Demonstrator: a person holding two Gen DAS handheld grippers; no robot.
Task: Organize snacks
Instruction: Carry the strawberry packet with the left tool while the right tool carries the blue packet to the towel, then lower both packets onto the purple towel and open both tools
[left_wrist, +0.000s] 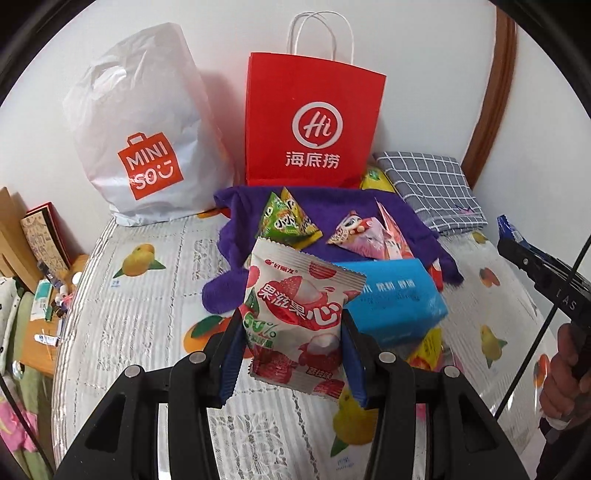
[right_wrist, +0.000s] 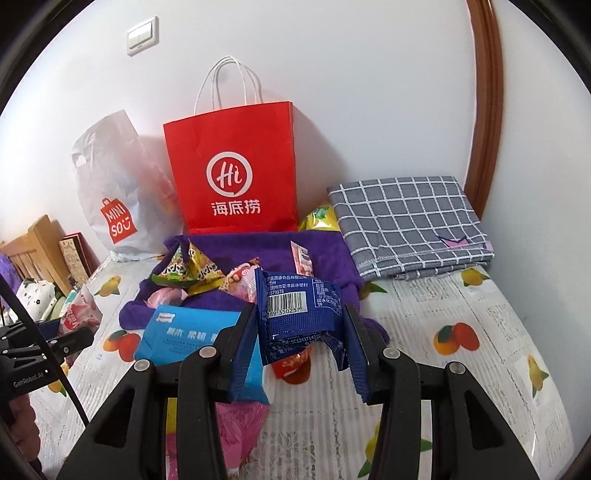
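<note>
Lychee candy packet (left_wrist: 295, 317) clamped in left hand-held gripper (left_wrist: 293, 354); blue snack packet (right_wrist: 301, 314) clamped in right hand-held gripper (right_wrist: 301, 350), held above bed (right_wrist: 461, 369).

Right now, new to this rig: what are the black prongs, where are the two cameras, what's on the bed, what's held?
No robot here: a person holds one two-finger gripper in each hand, each with a fisheye camera looking along its fingers. In the left view, the left gripper is shut on a white-and-pink lychee snack packet. In the right view, the right gripper is shut on a blue snack packet. On the fruit-print bed cover lie a purple cloth with more snacks and a blue tissue pack. Behind stand a red paper bag and a white plastic bag.
</note>
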